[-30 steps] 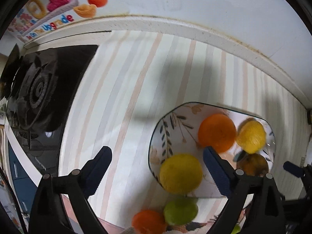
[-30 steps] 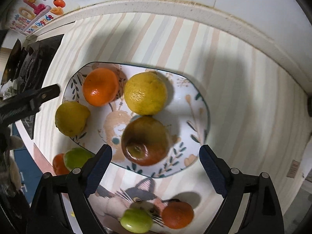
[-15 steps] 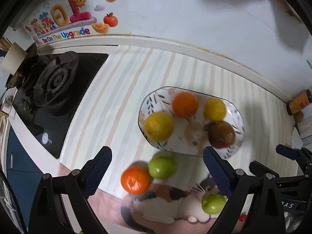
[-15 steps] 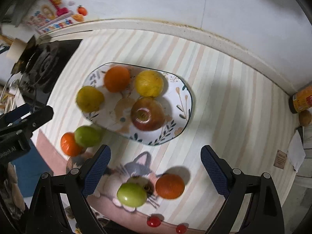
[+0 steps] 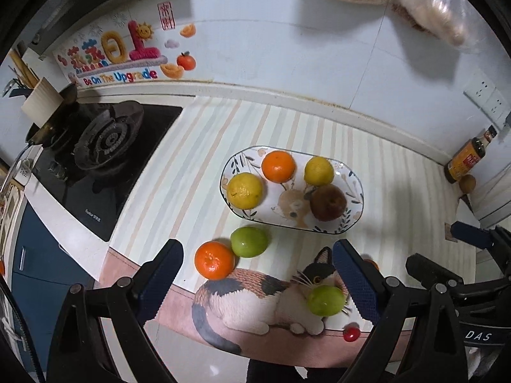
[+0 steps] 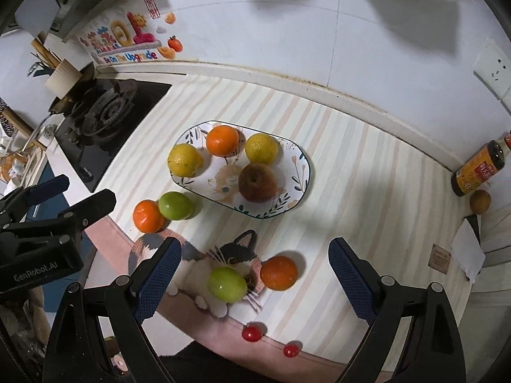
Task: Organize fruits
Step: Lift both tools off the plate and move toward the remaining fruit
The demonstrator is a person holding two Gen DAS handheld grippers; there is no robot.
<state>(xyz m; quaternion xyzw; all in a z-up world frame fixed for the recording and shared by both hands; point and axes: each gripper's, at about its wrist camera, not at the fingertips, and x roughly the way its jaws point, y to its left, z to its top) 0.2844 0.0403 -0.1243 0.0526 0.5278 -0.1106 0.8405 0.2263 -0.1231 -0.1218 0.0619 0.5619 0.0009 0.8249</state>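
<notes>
An oval patterned plate [image 5: 353,188] [image 6: 298,172] on the striped counter holds two yellow lemons [image 5: 245,190] [image 6: 262,147], an orange [image 5: 278,166] [image 6: 222,140] and a brown apple [image 5: 328,203] [image 6: 257,182]. In front of it lie an orange [image 5: 214,260] [image 6: 148,216] touching a green fruit [image 5: 249,241] [image 6: 175,206], another green fruit [image 5: 325,300] [image 6: 227,284] and another orange [image 6: 278,272]. My left gripper [image 5: 257,274] and right gripper [image 6: 254,274] are open, empty, high above the loose fruit.
A gas stove [image 5: 102,142] [image 6: 102,111] is at the left. A sauce bottle [image 5: 468,156] [image 6: 479,169] and a small brown fruit [image 6: 480,201] stand at the far right. Small red tomatoes [image 6: 251,333] lie near the counter's front edge. A cat picture [image 5: 265,296] is on the mat.
Both grippers have pulled back and up from the plate, so the whole counter shows now. The fruit on the plate has not moved.
</notes>
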